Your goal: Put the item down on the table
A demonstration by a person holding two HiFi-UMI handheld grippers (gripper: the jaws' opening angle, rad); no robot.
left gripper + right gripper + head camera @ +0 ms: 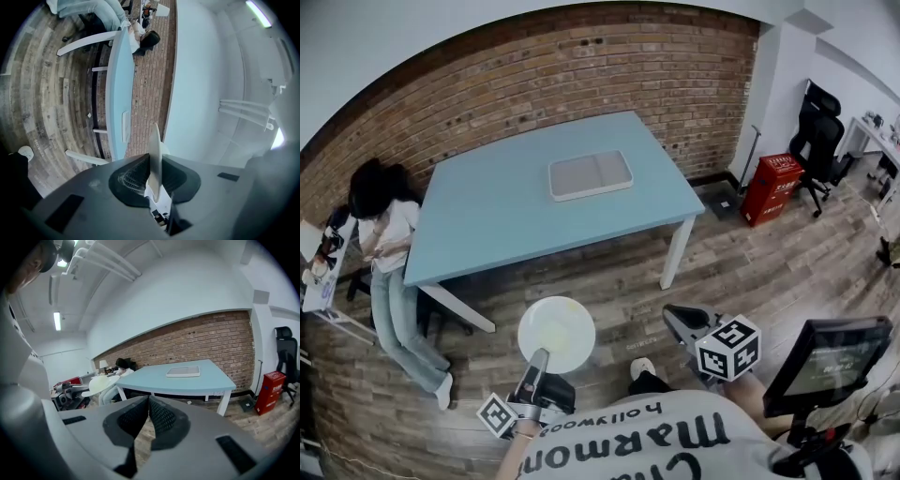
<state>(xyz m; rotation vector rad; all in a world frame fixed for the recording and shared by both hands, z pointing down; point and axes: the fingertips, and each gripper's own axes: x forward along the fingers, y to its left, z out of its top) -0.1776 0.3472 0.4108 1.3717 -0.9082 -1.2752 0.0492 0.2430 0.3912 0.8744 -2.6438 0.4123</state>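
1. Closest to us is our white shirt (628, 441) with dark lettering, filling the bottom edge of the head view.
2. Just ahead of it, our left gripper (536, 364) has its fingers (133, 174) clenched on the rim of a white plate (556, 333). The left gripper view shows the plate edge-on, pinched between the two pads.
3. We hold the plate in the air over the wooden floor (609, 281), roughly level. It is short of the near edge of the surface and not touching it.
4. Our right gripper (673, 317) is to the plate's right, with its marker cube (728, 349) facing up. It carries nothing: its fingers are closed tip to tip, with only floor showing through the gap behind the tips.
5. At our right side stands a dark screen (825, 361) on a stand.
6. Further on is the light-blue surface (506, 202) on white legs, with a pale grey rectangular tray (591, 175) lying flat on its far right part.
7. At the left end of the surface a person (384, 234) sits against the brick wall (609, 66).
8. Far to the right, a red box (772, 187) stands on the floor by the wall's corner, with a black office chair (818, 141) just beyond it.
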